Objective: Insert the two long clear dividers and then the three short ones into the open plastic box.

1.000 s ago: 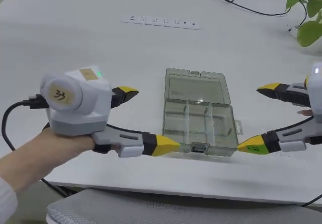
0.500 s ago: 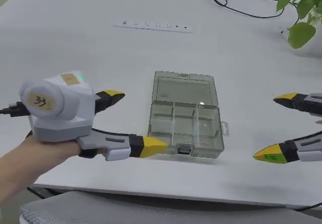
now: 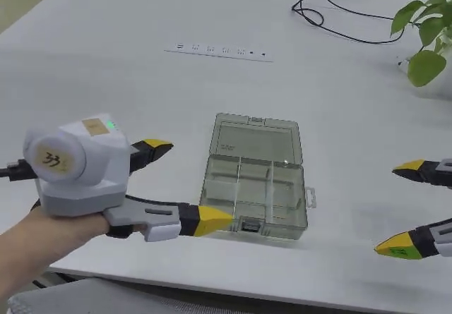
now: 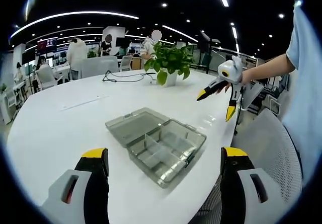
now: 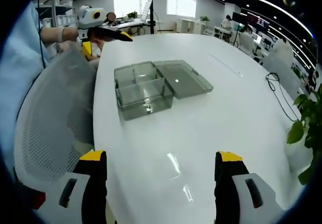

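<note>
- The plastic box (image 3: 282, 231) stands open at the middle of the table (image 3: 106, 67). Its lid (image 3: 258, 137) lies flat toward 12 o'clock.
- Clear dividers (image 3: 238, 180) stand inside it and cut the tray into a grid of small compartments. I cannot count them surely, but no loose divider lies on the table near the box.
- The left gripper (image 3: 194, 182) is at 9 o'clock of the box, as it was a second ago. Its jaws are spread wide and empty, and the lower tip is just at the front wall.
- The right gripper (image 3: 390, 208) has changed most. A second ago its lower tip was just beside the front right corner of the box; now it is well apart toward 3 o'clock, jaws wide and holding nothing.
- Part of the shift in the head view comes from the camera.
- My judgement: the inserting looks finished and the hands are drawing off.
- Farther out, a power strip (image 3: 219, 49) lies at 12 o'clock and a plant (image 3: 424, 39) at 2 o'clock.
</note>
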A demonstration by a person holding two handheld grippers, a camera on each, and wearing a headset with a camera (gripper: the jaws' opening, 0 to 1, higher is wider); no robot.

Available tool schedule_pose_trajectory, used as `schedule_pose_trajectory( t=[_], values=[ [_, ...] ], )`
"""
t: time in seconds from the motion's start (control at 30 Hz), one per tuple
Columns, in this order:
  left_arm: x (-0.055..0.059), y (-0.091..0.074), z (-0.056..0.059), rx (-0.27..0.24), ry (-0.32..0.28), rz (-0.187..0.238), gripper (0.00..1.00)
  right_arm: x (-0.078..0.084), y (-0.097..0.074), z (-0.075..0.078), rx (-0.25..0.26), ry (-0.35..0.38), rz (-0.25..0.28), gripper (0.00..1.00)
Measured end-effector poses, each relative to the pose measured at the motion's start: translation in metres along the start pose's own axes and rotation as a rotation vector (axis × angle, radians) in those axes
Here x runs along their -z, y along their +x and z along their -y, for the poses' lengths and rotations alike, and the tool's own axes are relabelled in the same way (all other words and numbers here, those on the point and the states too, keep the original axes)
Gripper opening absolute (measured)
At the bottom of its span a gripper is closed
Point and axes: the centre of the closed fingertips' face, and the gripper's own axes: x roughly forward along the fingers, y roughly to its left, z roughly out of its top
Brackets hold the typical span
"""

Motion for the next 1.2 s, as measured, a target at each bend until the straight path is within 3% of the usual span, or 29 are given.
schedule_pose_trajectory(
  t=[0.2, 0.5, 0.6, 0.67, 0.9, 1.2],
  values=[
    [0.000, 0.001, 0.002, -0.009, 0.001, 0.000, 0.94, 0.011, 0.006, 0.000, -0.037, -0.049, -0.059, 0.79],
    [0.002, -0.001, 0.003, -0.025, -0.004, 0.007, 0.94, 0.030, 0.017, -0.002, -0.093, -0.158, -0.177, 0.57],
    [0.004, -0.002, 0.004, -0.029, -0.005, 0.006, 0.94, 0.034, 0.023, -0.003, -0.109, -0.167, -0.204, 0.54],
    [0.004, -0.002, 0.005, -0.032, -0.006, 0.007, 0.94, 0.038, 0.026, -0.002, -0.111, -0.210, -0.236, 0.52],
    [0.004, -0.001, 0.005, -0.035, -0.010, 0.010, 0.94, 0.047, 0.036, 0.000, -0.142, -0.252, -0.297, 0.45],
    [0.004, 0.000, 0.005, -0.037, -0.016, 0.008, 0.94, 0.048, 0.039, 0.000, -0.162, -0.249, -0.314, 0.39]
  ],
)
